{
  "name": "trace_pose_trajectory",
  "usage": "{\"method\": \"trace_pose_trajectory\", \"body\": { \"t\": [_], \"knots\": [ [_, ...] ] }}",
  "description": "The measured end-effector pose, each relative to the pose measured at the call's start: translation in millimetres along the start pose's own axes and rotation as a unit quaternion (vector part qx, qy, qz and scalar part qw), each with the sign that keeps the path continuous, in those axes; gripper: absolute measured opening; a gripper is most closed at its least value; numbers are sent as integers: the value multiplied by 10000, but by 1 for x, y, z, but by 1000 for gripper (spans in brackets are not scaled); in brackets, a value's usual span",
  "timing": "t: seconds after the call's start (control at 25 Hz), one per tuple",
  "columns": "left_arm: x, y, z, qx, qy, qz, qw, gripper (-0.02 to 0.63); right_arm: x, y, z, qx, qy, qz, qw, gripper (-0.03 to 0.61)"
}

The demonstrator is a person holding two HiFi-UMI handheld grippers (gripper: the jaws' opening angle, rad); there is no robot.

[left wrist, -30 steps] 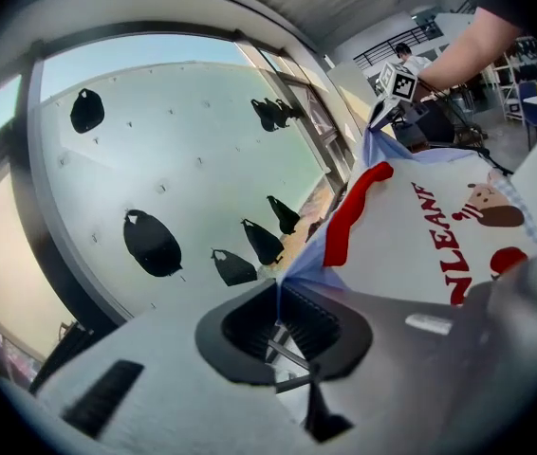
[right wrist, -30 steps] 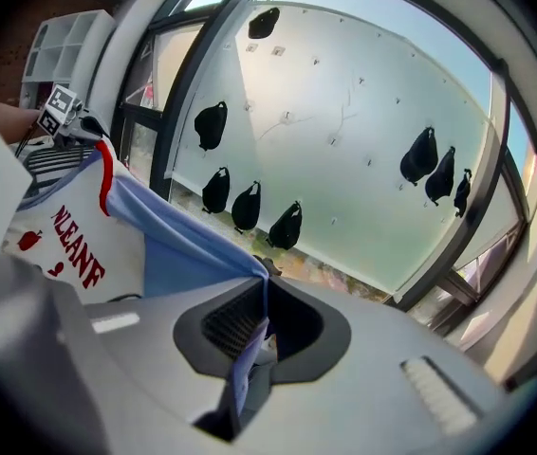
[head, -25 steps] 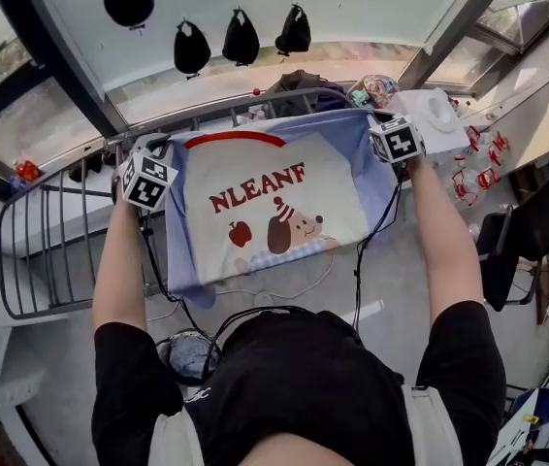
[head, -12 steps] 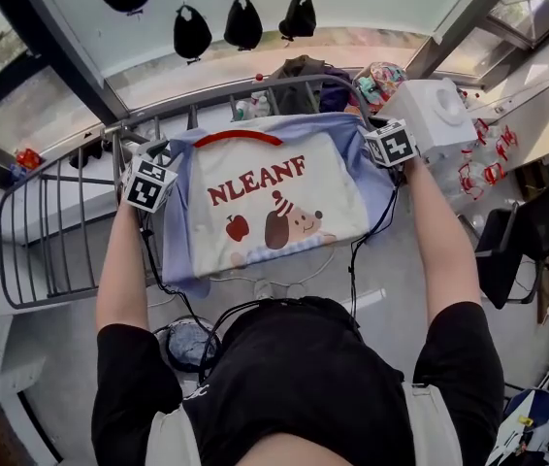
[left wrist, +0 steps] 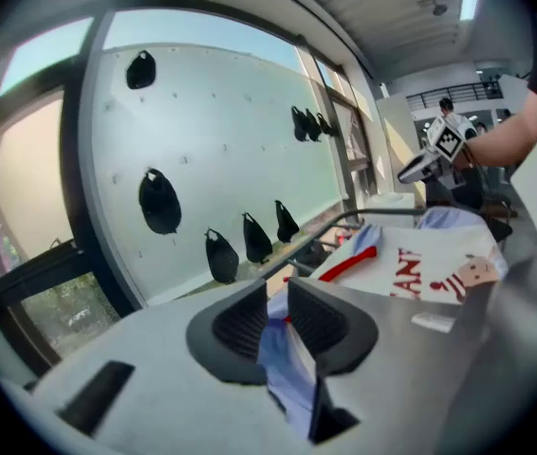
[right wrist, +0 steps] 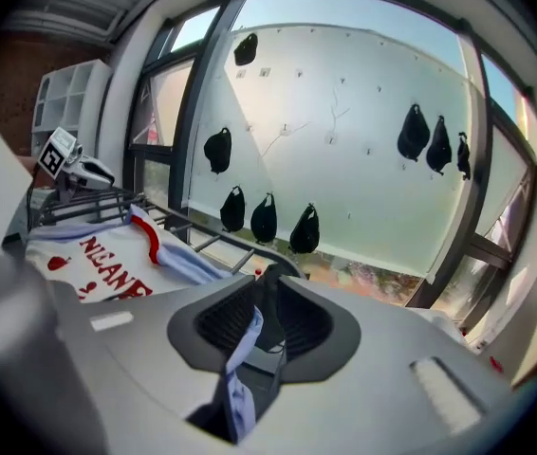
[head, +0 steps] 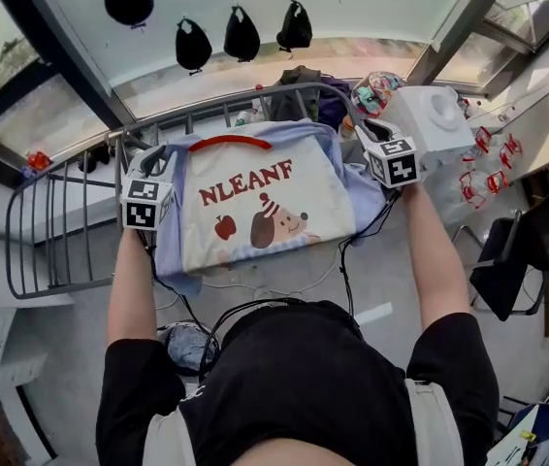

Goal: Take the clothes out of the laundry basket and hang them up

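Observation:
A pale blue T-shirt [head: 255,202] with a white front, red letters and a cartoon dog lies spread over the top rail of a grey drying rack [head: 61,221]. My left gripper [head: 153,155] is at its left shoulder and my right gripper [head: 367,131] at its right shoulder. In the left gripper view the left gripper's [left wrist: 278,316] jaws stand apart, with blue cloth [left wrist: 283,358] hanging loose between them. The right gripper [right wrist: 267,316] also stands parted, a blue strip [right wrist: 240,349] resting against one pad only. Both pairs of jaws have just opened, then come in a little.
Several black bags [head: 193,45] hang on the frosted window behind the rack. A heap of clothes [head: 299,85] and a white box-like appliance [head: 430,119] sit past the far rail. The laundry basket [head: 189,346] is at my feet, and a black chair [head: 527,250] is to the right.
Both grippers have drawn back and down a little from the shirt's shoulders. The shirt, earlier held stretched between them, now rests on the rack rail.

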State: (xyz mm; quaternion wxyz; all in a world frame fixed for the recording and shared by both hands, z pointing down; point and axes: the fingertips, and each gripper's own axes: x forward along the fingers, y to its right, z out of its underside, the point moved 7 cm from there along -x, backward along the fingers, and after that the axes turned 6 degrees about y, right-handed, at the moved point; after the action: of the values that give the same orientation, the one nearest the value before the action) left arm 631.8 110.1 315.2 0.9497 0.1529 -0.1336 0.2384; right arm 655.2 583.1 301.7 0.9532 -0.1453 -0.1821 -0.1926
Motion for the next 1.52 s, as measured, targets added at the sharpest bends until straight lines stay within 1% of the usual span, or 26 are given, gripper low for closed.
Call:
{"method": "trace_pose_trajectory", "body": {
  "t": [0.08,0.16,0.24,0.36,0.48,0.56,0.64,0.76,0.88,1.08,1.2,1.36,1.44,1.52],
  "knots": [
    [-14,8,-16,-442,415,-264,9978,17,-15,-1,-13,364,469,68,9982,52],
    [-28,20,-32,-808,767,-392,9930,6,-31,-6,-29,797,1030,-3,9915,15],
    [-42,36,-49,-851,974,-453,9906,6,-49,-13,-46,1088,1574,-121,9814,14],
    [-63,59,-76,-762,1242,-571,9877,6,-78,-27,-70,1215,2212,-183,9675,14],
    [-81,82,-97,-958,1532,-724,9809,6,-107,-41,-88,1246,2696,-179,9547,14],
    [-91,99,-107,-1086,1682,-814,9764,6,-124,-51,-95,1258,2911,-133,9483,14],
    [-100,119,-113,-1091,1709,-815,9758,6,-138,-62,-95,1212,3005,-34,9460,14],
    [-103,145,-117,-871,1578,-712,9810,6,-150,-79,-85,1164,2961,34,9480,14],
    [-103,158,-119,-727,1548,-697,9828,6,-152,-86,-76,1279,2881,-101,9490,14],
    [-112,171,-116,-761,1491,-884,9819,6,-153,-88,-71,1212,2900,-334,9487,14],
    [-126,174,-112,-783,1446,-1151,9797,6,-151,-95,-76,1151,2950,-631,9465,14],
    [-154,179,-105,-809,1378,-1686,9726,6,-141,-119,-85,941,2991,-1227,9416,14],
    [-173,181,-98,-863,1319,-2001,9670,6,-138,-136,-90,922,3029,-1614,9347,14],
    [-195,181,-91,-899,1279,-2357,9592,6,-136,-157,-97,934,3085,-2010,9250,14]
  ]
}}
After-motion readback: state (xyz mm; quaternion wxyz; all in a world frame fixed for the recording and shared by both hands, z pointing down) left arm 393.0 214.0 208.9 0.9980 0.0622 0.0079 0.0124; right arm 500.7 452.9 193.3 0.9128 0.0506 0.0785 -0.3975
